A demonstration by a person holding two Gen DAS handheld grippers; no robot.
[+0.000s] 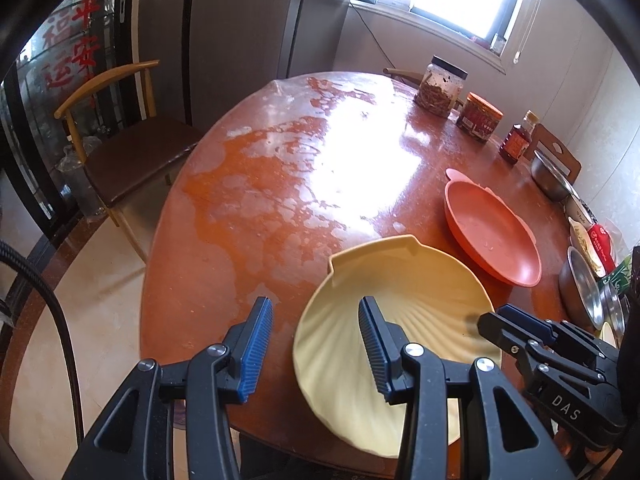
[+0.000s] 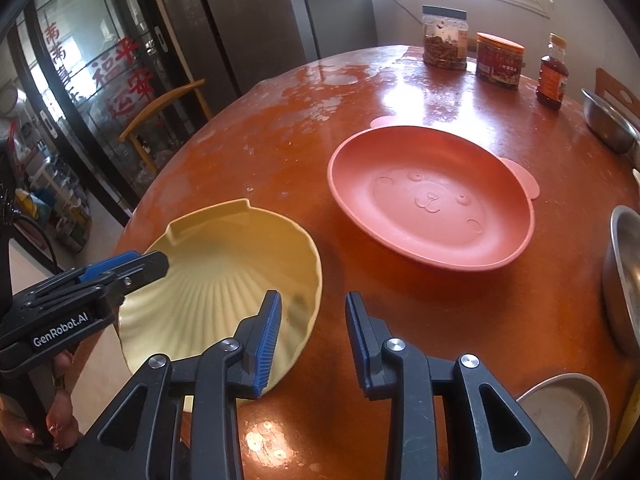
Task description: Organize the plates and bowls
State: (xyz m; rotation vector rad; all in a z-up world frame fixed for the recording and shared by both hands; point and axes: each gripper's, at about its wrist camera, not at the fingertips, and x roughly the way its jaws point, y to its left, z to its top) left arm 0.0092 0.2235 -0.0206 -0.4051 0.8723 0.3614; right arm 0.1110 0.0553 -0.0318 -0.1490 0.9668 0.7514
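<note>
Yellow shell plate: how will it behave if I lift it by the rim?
The yellow shell plate looks like thin moulded plastic, so probably stiff and light. Its ribbed, sloping wall may slip in a pinch. It overhangs the table edge, so a push could tip it off.

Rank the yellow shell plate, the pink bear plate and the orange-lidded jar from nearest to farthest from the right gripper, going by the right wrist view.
1. yellow shell plate, just left of the right gripper
2. pink bear plate, ahead at mid-table
3. orange-lidded jar, at the far edge
</note>
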